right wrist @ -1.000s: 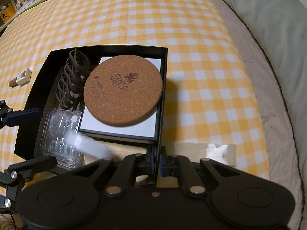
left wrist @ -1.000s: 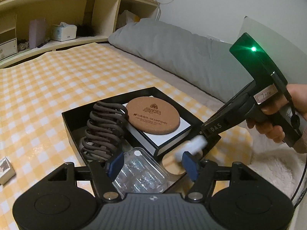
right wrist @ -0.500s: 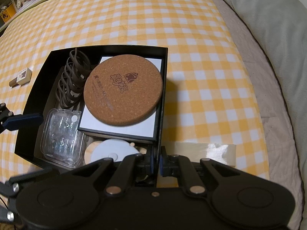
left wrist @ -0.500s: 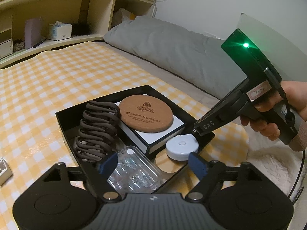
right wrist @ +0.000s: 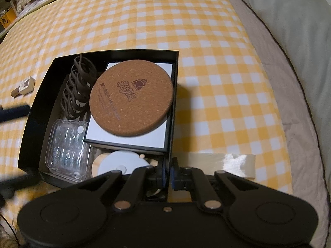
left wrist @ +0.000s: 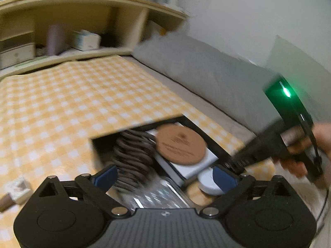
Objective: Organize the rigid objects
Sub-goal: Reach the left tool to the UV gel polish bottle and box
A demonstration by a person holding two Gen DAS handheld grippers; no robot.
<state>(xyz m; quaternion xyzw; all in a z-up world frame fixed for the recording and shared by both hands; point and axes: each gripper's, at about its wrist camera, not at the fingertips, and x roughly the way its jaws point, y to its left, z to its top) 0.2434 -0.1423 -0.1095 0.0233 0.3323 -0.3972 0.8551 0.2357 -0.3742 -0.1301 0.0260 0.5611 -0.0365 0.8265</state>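
Released, white puck (right wrist: 120,162) lies flat in black box (right wrist: 31,124) — left gripper (left wrist: 165,177) opening, empty; right gripper (right wrist: 168,177) seemingly pinching wall.

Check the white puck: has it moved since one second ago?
Yes. Then a blur in the air over the box's near end, the white puck now rests inside the black box, below the white case, beside the clear pack.
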